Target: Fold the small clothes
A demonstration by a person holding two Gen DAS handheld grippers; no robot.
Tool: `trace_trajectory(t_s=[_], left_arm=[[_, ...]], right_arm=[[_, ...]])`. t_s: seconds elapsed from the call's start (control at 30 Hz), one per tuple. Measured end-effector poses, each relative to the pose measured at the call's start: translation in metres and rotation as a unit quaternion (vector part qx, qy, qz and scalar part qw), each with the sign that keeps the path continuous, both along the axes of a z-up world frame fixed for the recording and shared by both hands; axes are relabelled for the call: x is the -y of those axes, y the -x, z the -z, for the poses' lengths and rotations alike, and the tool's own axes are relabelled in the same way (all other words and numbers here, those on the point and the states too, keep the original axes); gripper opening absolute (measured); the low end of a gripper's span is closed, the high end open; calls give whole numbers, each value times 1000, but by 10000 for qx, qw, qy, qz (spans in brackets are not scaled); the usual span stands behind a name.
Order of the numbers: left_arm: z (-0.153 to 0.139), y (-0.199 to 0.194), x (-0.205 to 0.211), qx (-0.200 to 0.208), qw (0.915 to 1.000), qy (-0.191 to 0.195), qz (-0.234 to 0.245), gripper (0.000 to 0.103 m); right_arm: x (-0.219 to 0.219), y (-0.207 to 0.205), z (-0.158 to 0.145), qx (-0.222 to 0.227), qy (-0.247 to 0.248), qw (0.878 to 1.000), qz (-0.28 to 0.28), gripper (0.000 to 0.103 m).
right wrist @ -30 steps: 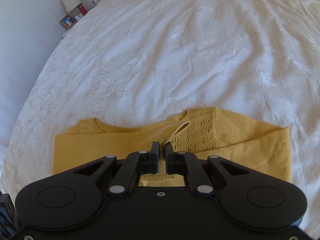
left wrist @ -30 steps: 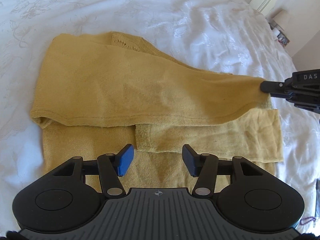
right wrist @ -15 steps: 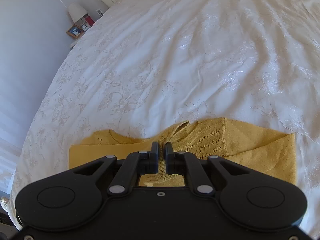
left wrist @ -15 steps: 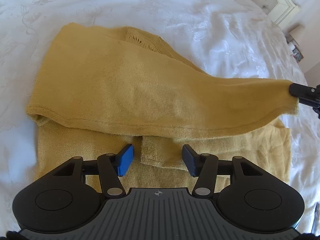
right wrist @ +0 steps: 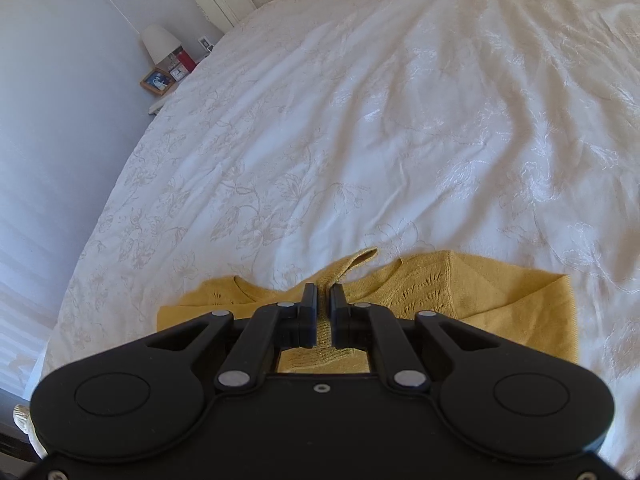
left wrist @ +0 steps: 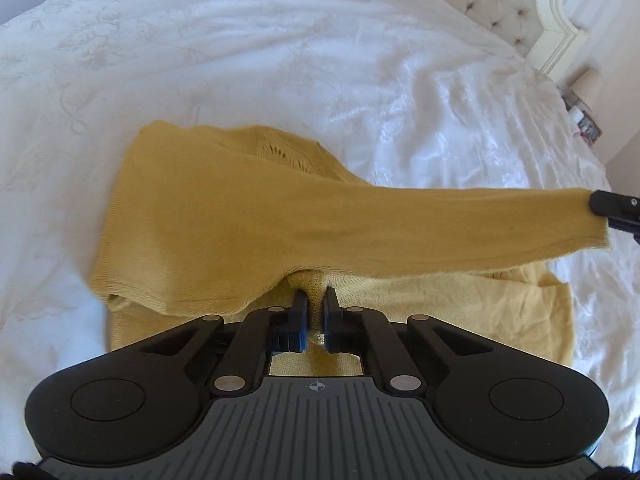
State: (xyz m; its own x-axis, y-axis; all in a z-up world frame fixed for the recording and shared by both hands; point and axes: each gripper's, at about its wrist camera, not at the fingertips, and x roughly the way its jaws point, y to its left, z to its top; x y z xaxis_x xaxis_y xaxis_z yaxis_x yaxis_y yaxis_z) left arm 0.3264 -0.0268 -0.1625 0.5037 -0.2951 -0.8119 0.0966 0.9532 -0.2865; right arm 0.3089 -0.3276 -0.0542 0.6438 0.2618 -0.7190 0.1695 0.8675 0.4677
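Mustard knit sweater (left wrist: 224, 216) on bedspread (left wrist: 280, 60): soft, light, stretchy, likely best held at hems. Left gripper (left wrist: 315, 304) and right gripper (right wrist: 324, 300), 2 in all, each clamp its fabric.

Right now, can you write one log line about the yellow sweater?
step: folding | left gripper: shut on yellow sweater | right gripper: shut on sweater, holding sleeve lifted | surface: white bedspread

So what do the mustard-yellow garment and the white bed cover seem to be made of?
The mustard-yellow garment looks like a fine, matte knit, perhaps wool or cotton: a fuzzy edge and an openwork pattern near the neck show. The white bed cover looks like woven cloth with a slight sheen and a raised floral pattern, possibly embroidered; its fibre cannot be told.
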Motion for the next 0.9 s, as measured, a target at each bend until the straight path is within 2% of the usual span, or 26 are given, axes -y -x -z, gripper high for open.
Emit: trace_trajectory(t_s=[0.07, 0.13, 0.23, 0.33, 0.43, 0.5, 0.63, 0.7, 0.83, 0.9], left_arm=[[-2, 0, -14, -124, 9997, 51, -192, 7], [12, -2, -24, -449, 9984, 66, -322, 7], [35, -2, -37, -736, 9962, -78, -462, 7], [42, -2, -41, -774, 9957, 1, -500, 7], [39, -4, -36, -692, 9966, -97, -442, 7], [34, -2, -38, -599, 9970, -149, -470, 7], [18, 5, -44, -320, 9970, -245, -663, 7], [16, 7, -49, -333, 9962, -223, -774, 7], [35, 2, -53, -777, 9938, -289, -746, 10], [37, 2, -55, -828, 9933, -312, -749, 10]], right_arm=[[7, 6, -5, 57, 1, 9999, 123, 11], [14, 8, 2, -81, 71, 9996, 243, 11], [23, 7, 36, -599, 239, 9971, 410, 11], [25, 6, 74, -1144, 506, 9914, 378, 11], [26, 8, 93, -1390, 544, 9881, 371, 11], [25, 11, 89, -1317, 548, 9890, 394, 11], [25, 23, 56, -855, 698, 9928, 472, 10], [31, 29, 45, -721, 768, 9925, 614, 10], [45, 27, 67, -1146, 777, 9879, 697, 10], [41, 24, 82, -1361, 926, 9845, 604, 10]])
